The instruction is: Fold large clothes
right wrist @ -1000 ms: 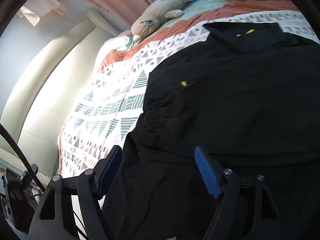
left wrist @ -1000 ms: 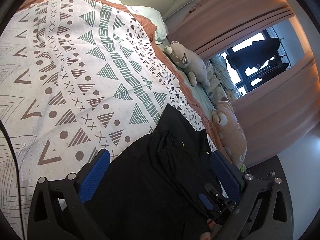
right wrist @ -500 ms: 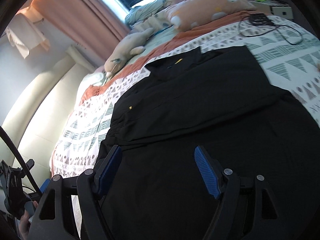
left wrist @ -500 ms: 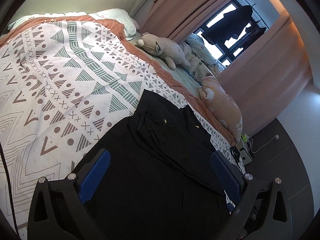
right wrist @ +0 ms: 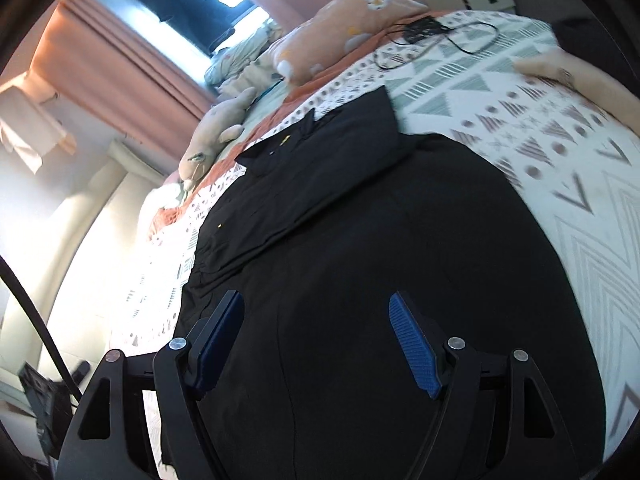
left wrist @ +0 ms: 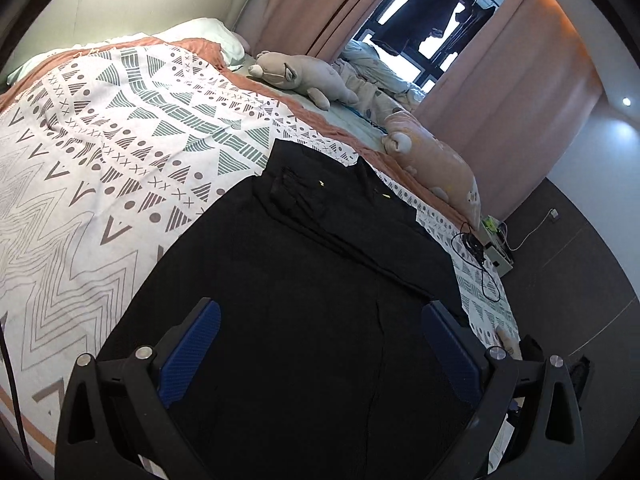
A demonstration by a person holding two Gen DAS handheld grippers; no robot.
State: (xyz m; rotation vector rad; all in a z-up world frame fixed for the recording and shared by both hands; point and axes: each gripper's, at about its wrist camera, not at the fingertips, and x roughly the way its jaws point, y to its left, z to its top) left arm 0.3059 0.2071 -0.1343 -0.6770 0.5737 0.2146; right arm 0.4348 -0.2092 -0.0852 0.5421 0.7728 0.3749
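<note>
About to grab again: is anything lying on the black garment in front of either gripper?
Nothing visible. The black garment is bare below the open left gripper and the open right gripper; the black cable lies beyond it.

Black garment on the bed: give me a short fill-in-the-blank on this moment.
1. The black garment lies on a patterned ____.
2. Both the left claw and the right claw are ____.
3. The pads on the claws are ____ in colour.
4. Two ____ toys lie beyond the garment.

Missing: blanket; open; blue; plush
</note>
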